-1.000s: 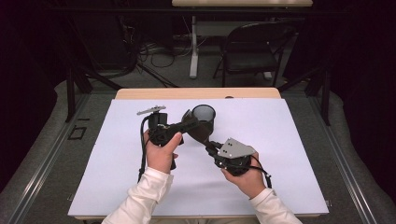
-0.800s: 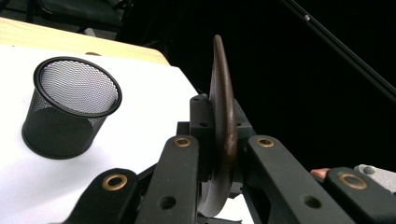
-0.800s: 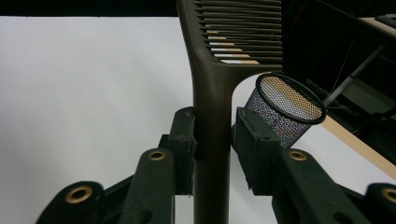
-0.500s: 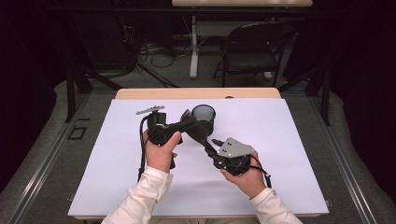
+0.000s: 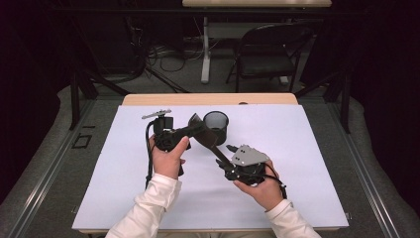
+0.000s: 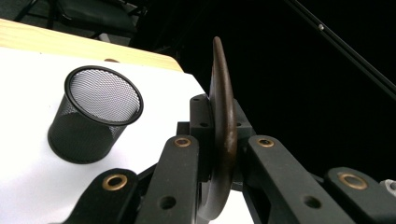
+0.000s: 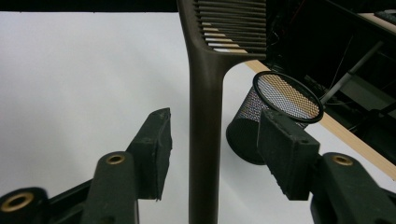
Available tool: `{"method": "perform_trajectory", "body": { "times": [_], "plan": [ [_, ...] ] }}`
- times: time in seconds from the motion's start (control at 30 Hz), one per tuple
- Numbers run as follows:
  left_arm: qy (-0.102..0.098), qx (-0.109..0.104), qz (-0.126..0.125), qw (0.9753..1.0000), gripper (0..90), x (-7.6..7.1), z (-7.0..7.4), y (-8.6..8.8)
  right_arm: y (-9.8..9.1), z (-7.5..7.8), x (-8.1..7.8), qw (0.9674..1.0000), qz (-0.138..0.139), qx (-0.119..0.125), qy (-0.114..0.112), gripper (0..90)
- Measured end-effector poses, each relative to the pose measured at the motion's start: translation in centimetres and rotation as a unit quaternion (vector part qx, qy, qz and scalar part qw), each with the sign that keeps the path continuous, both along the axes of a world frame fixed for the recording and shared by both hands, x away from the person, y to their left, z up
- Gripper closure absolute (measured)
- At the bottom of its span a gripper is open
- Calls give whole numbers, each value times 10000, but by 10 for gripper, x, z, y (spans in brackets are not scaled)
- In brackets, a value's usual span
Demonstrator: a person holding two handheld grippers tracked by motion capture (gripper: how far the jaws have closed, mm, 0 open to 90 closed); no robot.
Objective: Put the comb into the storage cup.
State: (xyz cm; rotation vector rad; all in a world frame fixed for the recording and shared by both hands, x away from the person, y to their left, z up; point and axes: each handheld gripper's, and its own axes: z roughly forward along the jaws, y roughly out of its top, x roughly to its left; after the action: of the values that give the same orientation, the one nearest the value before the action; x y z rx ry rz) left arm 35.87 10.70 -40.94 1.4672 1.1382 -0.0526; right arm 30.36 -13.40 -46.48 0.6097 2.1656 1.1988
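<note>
Comb [image 7: 204,93], dark brown plastic, long handle with a toothed head, held in the air above the worktop [image 5: 307,163], just beside the mesh cup [image 5: 216,125]. Looks light and stiff, thin in section, smooth and likely a bit slippery on the handle; teeth are the fragile part, so pinch the flat spine or the handle, not the teeth. Left hand-held gripper [image 6: 219,158] is clamped on the comb's head end, pads pressing both flat faces, comb edge-on in the left gripper view and standing up between the jaws. Right hand-held gripper [image 7: 212,154] has just been opening; the handle runs between its pads, clear gap on each side, no contact, so it no longer holds anything. Weight now sits on the left grip alone. A one-end grip on a long thin part means it can pivot in the pads if bumped; judgement only. Mesh cup is black wire, upright on the white worktop cover, open top, empty as far as visible, probably light and easy to tip if the comb knocks the rim. Both hands sit near the middle of the worktop in the high view, left hand [image 5: 168,153], right hand [image 5: 260,186].
</note>
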Motion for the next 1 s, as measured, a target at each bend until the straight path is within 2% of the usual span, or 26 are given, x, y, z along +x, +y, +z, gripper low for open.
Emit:
{"method": "perform_trajectory", "body": {
  "times": [0.37, 0.6, 0.63, 0.67, 0.87, 1.0],
  "plan": [
    [-48, 46, 74, 10000, 857, 6, 6, 1, -2, 4, 2, 10000, 23, -9, -44, 397],
    [-101, 124, 111, 9998, 857, 12, 11, 1, -6, 5, 6, 9999, -119, 40, -60, 346],
    [-107, 118, 123, 9998, 857, 13, 11, 1, -7, 5, 6, 9999, -155, 49, -40, 341],
    [-104, 125, 120, 9998, 857, 14, 12, 1, -8, 5, 7, 9997, -177, 140, 77, 326],
    [-146, 140, 144, 9997, 857, 19, 15, 0, -11, 7, 9, 9990, -253, 304, 230, 264],
    [-172, 152, 164, 9996, 857, 23, 19, 0, -12, 6, 11, 9986, -271, 332, 321, 250]
  ]
}}
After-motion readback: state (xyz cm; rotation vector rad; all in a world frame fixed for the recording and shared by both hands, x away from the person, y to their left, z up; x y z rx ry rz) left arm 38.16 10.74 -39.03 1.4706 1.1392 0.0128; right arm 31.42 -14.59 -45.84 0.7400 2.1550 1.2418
